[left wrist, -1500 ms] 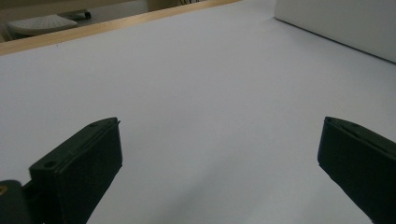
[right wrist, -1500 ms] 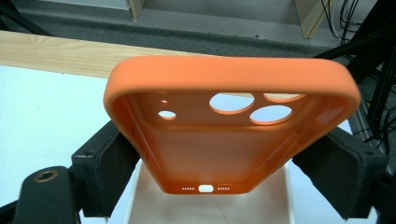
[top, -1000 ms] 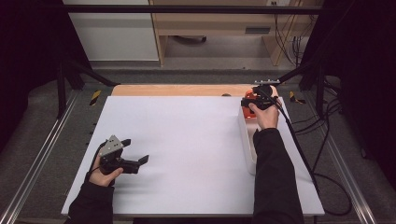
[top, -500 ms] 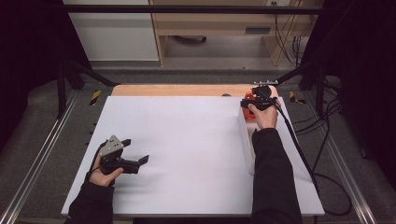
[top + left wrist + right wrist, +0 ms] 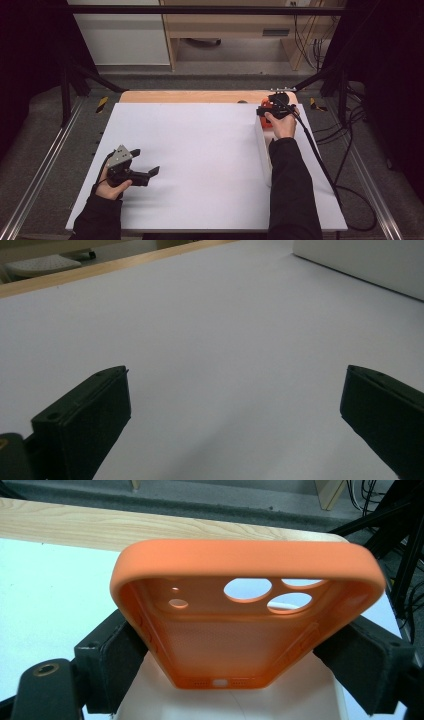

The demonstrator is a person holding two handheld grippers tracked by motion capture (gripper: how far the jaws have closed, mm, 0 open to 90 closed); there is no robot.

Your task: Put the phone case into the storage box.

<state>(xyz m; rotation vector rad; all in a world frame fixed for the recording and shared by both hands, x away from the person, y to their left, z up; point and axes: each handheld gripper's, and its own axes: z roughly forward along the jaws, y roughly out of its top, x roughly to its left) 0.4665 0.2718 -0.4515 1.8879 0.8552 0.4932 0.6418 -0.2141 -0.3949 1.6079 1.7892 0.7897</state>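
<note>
Right tongs (image 5: 240, 655): closed on the two long sides of the orange phone case (image 5: 245, 625), pads pressing its walls; the jaws have just been opening slightly, with the case between them.
Orange phone case: at the far right corner of the tabletop (image 5: 200, 160), hollow side toward the right gripper camera, camera holes at the far end, over a white box (image 5: 263, 150).
White box: long and narrow, lying along the right edge of the white sheet.
Left tongs (image 5: 145, 172): jaws spread wide, nothing between them, low over the near left part of the tabletop.
Open room: bare white surface between the two hands.
Far edge: strip of pale wood (image 5: 190, 96) beyond the white sheet.
</note>
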